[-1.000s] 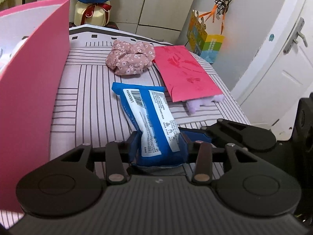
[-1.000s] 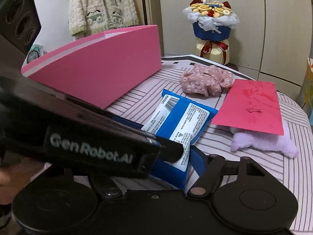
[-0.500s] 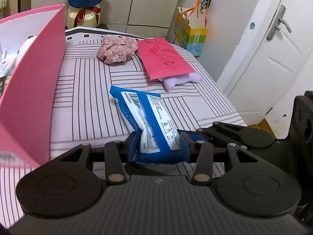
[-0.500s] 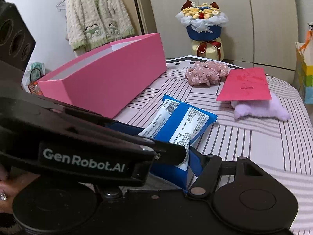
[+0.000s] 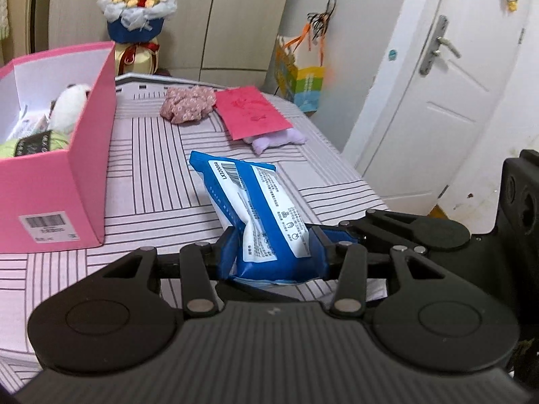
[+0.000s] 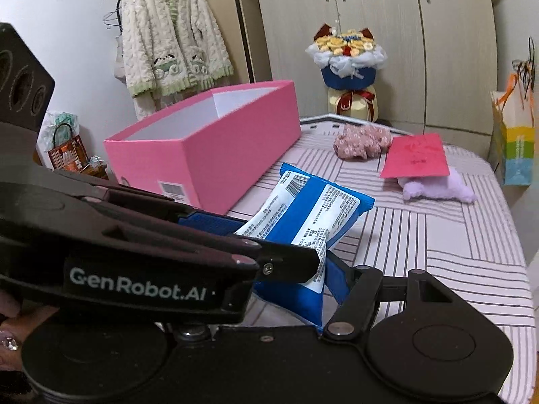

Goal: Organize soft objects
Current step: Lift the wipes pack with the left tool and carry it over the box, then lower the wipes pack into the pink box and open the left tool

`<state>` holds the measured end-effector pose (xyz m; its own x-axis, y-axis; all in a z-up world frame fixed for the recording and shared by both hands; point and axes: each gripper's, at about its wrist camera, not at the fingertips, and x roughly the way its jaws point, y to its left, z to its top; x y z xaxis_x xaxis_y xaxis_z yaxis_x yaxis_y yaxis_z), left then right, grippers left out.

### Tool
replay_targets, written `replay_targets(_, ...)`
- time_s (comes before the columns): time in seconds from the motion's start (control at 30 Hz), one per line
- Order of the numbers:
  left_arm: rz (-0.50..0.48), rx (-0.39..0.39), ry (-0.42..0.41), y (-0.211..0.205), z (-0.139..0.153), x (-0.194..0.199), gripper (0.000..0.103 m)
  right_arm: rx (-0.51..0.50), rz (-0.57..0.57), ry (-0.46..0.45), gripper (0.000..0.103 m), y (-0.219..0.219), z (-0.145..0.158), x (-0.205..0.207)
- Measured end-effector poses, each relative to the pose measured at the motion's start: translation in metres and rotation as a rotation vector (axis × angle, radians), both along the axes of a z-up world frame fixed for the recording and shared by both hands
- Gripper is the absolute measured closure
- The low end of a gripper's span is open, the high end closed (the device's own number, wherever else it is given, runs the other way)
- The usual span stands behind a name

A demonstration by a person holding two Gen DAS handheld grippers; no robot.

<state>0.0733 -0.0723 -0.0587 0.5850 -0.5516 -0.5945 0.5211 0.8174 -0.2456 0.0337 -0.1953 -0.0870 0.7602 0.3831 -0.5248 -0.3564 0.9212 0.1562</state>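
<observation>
My left gripper (image 5: 271, 252) is shut on a blue and white soft pack (image 5: 251, 208) and holds it above the striped bed (image 5: 151, 175). The pack also shows in the right wrist view (image 6: 313, 215), with the left gripper's body crossing in front of it. My right gripper (image 6: 303, 289) sits just behind the pack; its left finger is hidden, so I cannot tell its state. A pink open box (image 5: 57, 175) stands at the left with a white plush and a green item inside. A floral pink scrunchie (image 5: 187, 104) and a purple plush (image 5: 276, 139) lie farther back.
A red envelope (image 5: 251, 112) lies partly over the purple plush. A bouquet (image 5: 136, 33) stands behind the bed, a colourful gift bag (image 5: 299, 80) beside it, and a white door (image 5: 448, 101) at the right. A cardigan (image 6: 171, 43) hangs on the wall.
Both grippers and the blue pack have risen and drawn back from the bed; the pink box's inside has come into view at the left.
</observation>
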Motion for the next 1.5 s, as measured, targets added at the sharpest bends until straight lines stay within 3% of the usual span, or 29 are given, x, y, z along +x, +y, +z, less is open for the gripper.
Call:
replay_targets(0.27,-0.052,-0.002,-0.085,0.029,0.035,-0.020,0.060,-0.038,0.001,-0.093,0.030,0.027,0.035,-0.023)
replay_targets(0.7,0.097,-0.021,-0.210,0.104,0.081,0.005,0.059,-0.024,0.143,-0.221,0.029,0.094,0.081,0.023)
replay_targets(0.9,0.125,-0.039,-0.174,0.138,0.084,0.048,0.059,-0.054,0.233,-0.197,0.026,0.122,0.089,0.070)
replay_targets(1.5,0.201,-0.079,0.066,0.196,0.055,0.205,0.059,-0.096,0.341,0.038,0.026,0.172,0.078,0.226)
